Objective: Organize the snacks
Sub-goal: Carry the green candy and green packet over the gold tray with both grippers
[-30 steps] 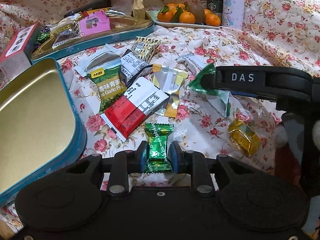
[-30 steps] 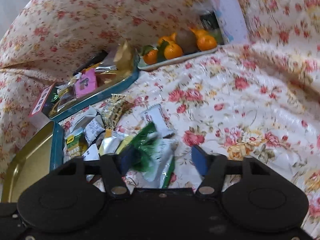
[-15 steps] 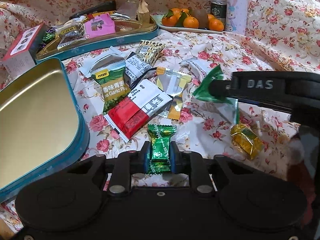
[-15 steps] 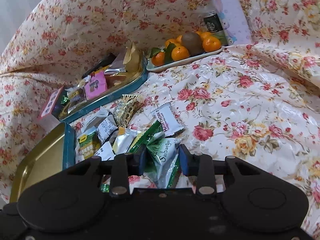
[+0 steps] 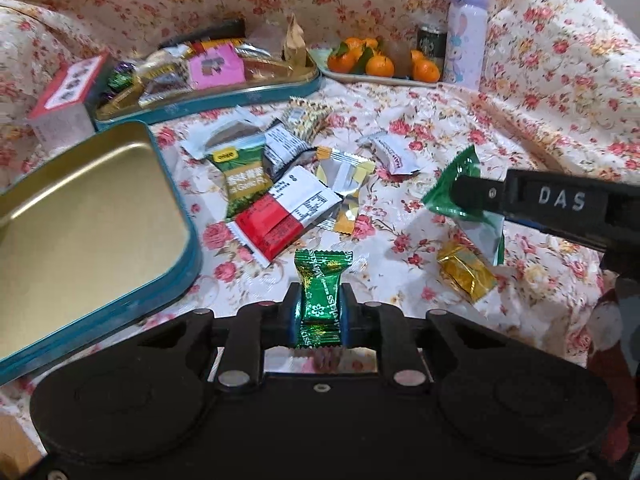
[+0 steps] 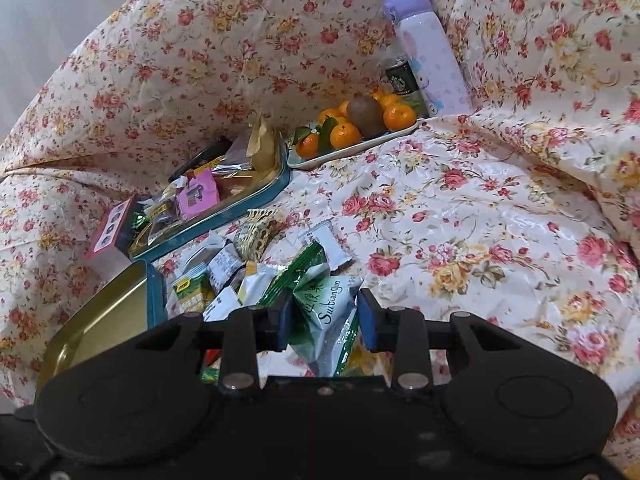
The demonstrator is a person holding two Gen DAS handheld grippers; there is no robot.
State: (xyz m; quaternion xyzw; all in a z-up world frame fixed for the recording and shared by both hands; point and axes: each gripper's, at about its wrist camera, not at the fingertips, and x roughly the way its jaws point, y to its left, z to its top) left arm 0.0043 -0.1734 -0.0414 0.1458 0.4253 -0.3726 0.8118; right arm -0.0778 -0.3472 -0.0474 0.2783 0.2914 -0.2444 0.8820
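My left gripper (image 5: 320, 312) is shut on a small green foil candy (image 5: 322, 280) and holds it a little above the floral cloth. My right gripper (image 6: 326, 316) is shut on a green and white snack packet (image 6: 328, 312), lifted off the cloth; in the left wrist view the packet (image 5: 456, 192) hangs from the right gripper's finger at the right. Loose snacks lie in a pile (image 5: 280, 184) on the cloth. An empty gold-lined teal tin (image 5: 80, 216) stands at the left. A second teal tin (image 5: 208, 76) behind it holds several snacks.
A gold-wrapped candy (image 5: 466, 276) lies on the cloth under the right gripper. A tray of oranges (image 5: 384, 64), a dark can (image 5: 432, 42) and a white and purple bottle (image 5: 466, 36) stand at the back. A small red and white box (image 5: 66, 100) sits at the far left.
My right gripper closed on the green and white packet and lifted it. My left gripper rose slightly with the green candy, and the view pulled back.
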